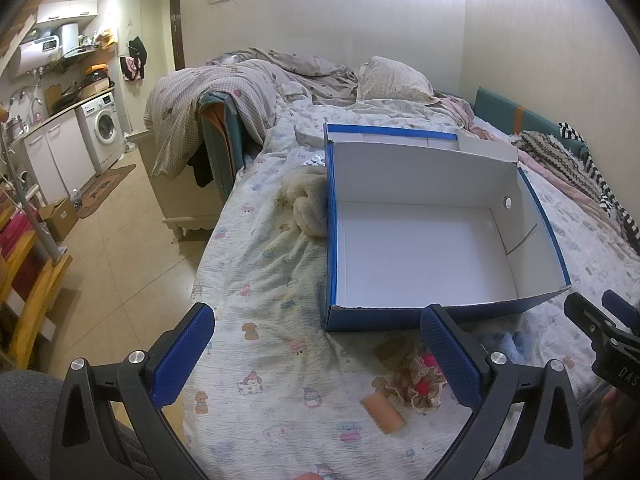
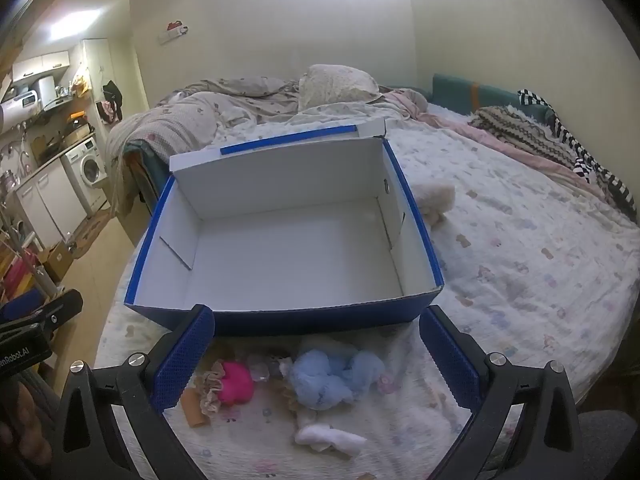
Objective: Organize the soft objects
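An open blue box with a white inside stands on the bed; it also shows in the right wrist view. In front of it lie a blue plush, a pink plush with a lace frill, a tan roll and a white cloth. The pink plush and tan roll also show in the left wrist view. A cream plush lies beside the box. My left gripper is open and empty. My right gripper is open above the blue plush.
The bed has a printed sheet, with rumpled quilts and a pillow at the back and striped clothes at the right. The floor, a washing machine and cabinets lie to the left.
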Motion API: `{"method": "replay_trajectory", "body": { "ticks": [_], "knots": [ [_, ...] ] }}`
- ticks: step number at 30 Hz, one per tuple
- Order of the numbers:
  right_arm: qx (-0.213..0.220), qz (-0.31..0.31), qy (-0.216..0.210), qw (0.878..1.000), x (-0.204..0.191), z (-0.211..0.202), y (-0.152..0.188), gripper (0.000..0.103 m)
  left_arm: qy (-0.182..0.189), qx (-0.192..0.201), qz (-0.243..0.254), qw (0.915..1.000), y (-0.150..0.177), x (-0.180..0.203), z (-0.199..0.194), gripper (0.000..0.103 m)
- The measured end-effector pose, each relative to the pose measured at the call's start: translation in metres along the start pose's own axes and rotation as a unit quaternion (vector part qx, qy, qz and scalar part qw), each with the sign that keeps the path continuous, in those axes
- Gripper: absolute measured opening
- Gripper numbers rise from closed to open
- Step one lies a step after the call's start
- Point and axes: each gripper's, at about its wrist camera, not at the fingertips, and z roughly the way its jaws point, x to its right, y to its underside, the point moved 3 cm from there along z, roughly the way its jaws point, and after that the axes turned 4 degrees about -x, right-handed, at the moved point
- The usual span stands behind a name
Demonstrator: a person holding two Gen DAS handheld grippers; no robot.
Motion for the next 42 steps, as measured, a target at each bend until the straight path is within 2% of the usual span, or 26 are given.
{"method": "replay_trajectory", "body": {
  "ticks": [25, 42],
  "knots": [
    [0.001, 0.0, -0.001, 1.0, 0.001, 0.001, 0.001, 0.103, 0.002, 0.0, -0.002, 1.0, -0.01, -0.001, -0.01, 0.103],
    [-0.009, 0.005, -0.007, 1.0, 0.0, 0.001, 0.001, 0.103, 0.001, 0.002, -0.006, 1.0, -0.002, 0.003, 0.0, 0.103]
  ]
}}
